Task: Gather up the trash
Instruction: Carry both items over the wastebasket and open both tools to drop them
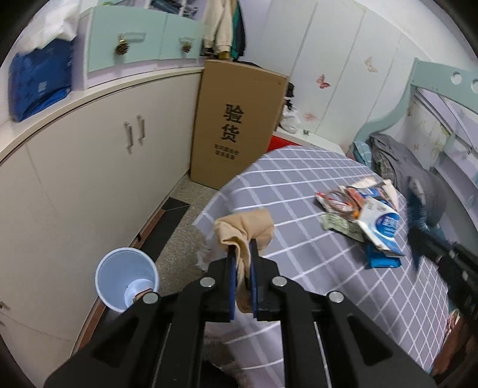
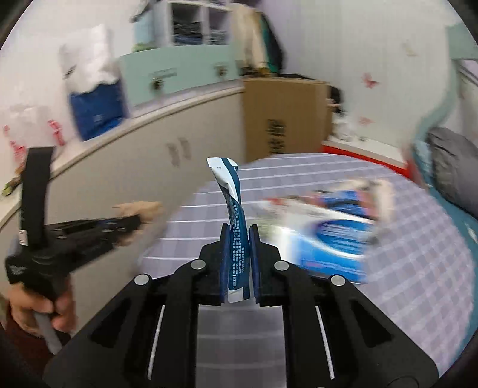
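Left gripper (image 1: 242, 253) was clamped on a beige stocking (image 1: 245, 228), right gripper (image 2: 240, 238) pinched a blue sachet (image 2: 234, 215). Bin (image 1: 127, 279) sat below-left of the left tool (looked near empty). Wrapper pile (image 1: 363, 215) ahead-right of it on the bed (image 1: 298, 179), so most pickup prob. remained.

place: home bedroom | evidence: bed (image 1: 313, 185) with checked sheet, cupboards (image 1: 89, 167), hanging clothes (image 1: 222, 27), butterfly stickers (image 1: 324, 81)
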`<action>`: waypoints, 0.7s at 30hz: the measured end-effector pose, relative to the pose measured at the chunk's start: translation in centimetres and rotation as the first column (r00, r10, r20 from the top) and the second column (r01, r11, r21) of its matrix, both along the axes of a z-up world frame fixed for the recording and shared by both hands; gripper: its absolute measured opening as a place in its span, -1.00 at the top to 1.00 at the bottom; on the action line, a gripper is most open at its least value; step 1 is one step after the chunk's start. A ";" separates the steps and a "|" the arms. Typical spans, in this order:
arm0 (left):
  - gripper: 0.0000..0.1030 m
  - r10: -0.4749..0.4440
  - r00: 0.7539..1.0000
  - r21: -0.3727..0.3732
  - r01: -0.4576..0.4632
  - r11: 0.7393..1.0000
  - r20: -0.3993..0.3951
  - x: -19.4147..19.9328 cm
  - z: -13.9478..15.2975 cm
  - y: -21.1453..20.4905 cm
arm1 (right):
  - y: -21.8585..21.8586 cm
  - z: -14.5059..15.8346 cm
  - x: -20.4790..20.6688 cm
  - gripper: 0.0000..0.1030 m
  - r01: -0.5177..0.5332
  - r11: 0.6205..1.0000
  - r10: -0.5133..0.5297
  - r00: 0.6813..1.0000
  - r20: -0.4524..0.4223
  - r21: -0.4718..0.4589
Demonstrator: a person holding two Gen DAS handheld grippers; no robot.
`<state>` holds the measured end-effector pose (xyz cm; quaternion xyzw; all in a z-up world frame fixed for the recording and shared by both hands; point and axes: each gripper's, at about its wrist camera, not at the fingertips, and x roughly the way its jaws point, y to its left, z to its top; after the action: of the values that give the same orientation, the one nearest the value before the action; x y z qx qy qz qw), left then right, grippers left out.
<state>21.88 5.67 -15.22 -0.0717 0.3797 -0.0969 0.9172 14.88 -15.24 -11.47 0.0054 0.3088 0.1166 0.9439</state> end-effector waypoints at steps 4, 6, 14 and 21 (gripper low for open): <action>0.85 0.058 0.998 -0.013 -0.059 0.998 -0.011 0.2 -0.8 3.6 | 6.2 -1.8 2.2 0.75 -0.103 0.994 0.104 0.994 -0.040 0.047; 0.85 0.089 0.996 -0.010 -0.089 0.996 -0.021 0.4 -1.4 5.6 | 9.3 -2.7 3.1 0.75 -0.150 0.986 0.153 0.987 -0.047 0.068; 0.85 0.224 0.970 0.007 -0.224 0.975 -0.090 2.0 -4.6 13.5 | 19.2 -6.6 6.9 0.75 -0.244 0.962 0.255 0.963 -0.088 0.124; 0.85 0.310 0.941 0.030 -0.309 0.951 -0.135 6.0 -7.3 18.4 | 22.6 -9.7 9.6 0.75 -0.243 0.962 0.256 0.962 -0.100 0.128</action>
<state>27.92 24.09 -22.48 -0.1333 0.4265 0.0551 0.8929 24.45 7.37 -21.14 0.0271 0.3538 0.2517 0.9004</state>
